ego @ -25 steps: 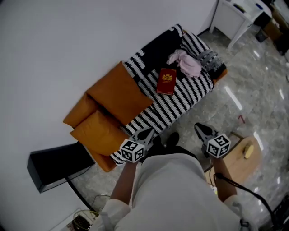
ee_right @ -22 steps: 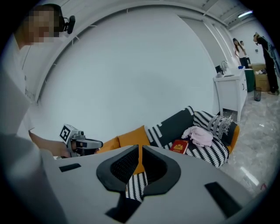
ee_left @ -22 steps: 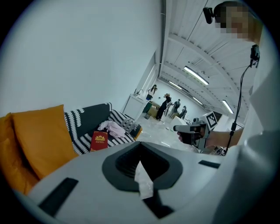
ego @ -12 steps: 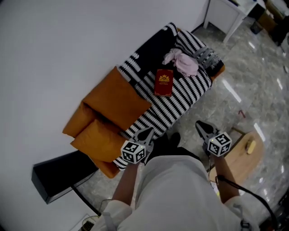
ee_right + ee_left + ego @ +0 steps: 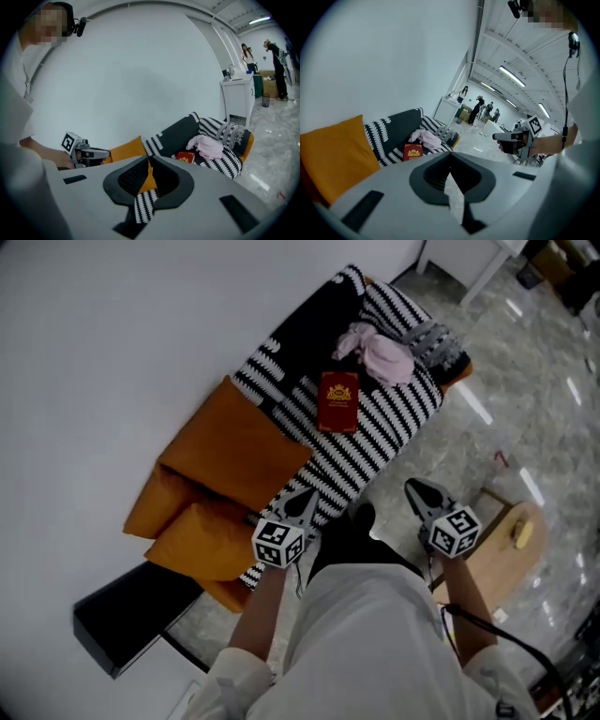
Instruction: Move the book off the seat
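A red book (image 5: 338,401) with a gold crest lies flat on the striped seat of the sofa (image 5: 375,442); it also shows in the left gripper view as the book (image 5: 413,152) and in the right gripper view as the book (image 5: 186,157). My left gripper (image 5: 304,502) hangs shut and empty over the sofa's front edge, short of the book. My right gripper (image 5: 419,492) is shut and empty too, over the floor to the right of the sofa. Neither touches the book.
Orange cushions (image 5: 234,451) fill the sofa's left half. A pink cloth (image 5: 380,352) and a grey striped pillow (image 5: 431,341) lie just beyond the book. A round wooden stool (image 5: 499,559) stands by my right hand, a black box (image 5: 122,629) at the left, and a white table (image 5: 239,96) beyond the sofa.
Both grippers have moved forward toward the sofa, and the left now reaches over its front edge. The book has not moved on the seat.
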`<state>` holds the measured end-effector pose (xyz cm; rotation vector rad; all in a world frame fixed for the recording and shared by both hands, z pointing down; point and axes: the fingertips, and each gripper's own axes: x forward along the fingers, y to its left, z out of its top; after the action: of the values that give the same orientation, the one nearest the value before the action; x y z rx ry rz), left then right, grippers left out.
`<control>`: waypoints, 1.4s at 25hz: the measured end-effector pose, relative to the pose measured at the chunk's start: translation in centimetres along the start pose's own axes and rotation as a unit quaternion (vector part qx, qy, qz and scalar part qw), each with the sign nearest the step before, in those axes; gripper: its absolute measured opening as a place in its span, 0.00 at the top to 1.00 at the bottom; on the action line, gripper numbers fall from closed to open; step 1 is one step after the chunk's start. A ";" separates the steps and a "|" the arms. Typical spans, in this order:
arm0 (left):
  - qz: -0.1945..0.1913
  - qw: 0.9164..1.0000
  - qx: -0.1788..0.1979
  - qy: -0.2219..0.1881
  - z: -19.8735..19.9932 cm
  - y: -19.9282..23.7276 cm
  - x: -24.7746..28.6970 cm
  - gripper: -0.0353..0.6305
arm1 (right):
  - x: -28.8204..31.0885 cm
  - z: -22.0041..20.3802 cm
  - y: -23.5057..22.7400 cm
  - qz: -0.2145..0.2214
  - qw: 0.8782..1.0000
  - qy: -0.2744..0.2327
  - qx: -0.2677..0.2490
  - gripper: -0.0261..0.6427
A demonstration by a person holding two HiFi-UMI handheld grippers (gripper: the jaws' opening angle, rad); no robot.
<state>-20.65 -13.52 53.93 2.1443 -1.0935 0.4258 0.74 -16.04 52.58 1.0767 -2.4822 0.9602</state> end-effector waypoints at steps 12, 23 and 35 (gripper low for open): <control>0.001 0.999 -0.008 0.038 -1.2 8.8 7.8 0.94 | 10.1 -2.2 -4.2 -0.017 0.999 0.036 0.033 0.89; 0.002 0.998 -0.029 0.056 -4.6 15.6 15.4 0.94 | 19.2 -7.2 -9.7 -0.021 0.996 0.075 0.047 0.89; 0.003 0.997 -0.037 0.063 -9.2 21.5 23.1 0.94 | 28.2 -13.4 -15.2 -0.039 0.989 0.068 0.128 0.89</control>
<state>-24.08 -29.42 82.50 2.0230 -1.0293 0.5079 -7.86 -30.18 83.15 1.1319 -2.2361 1.3085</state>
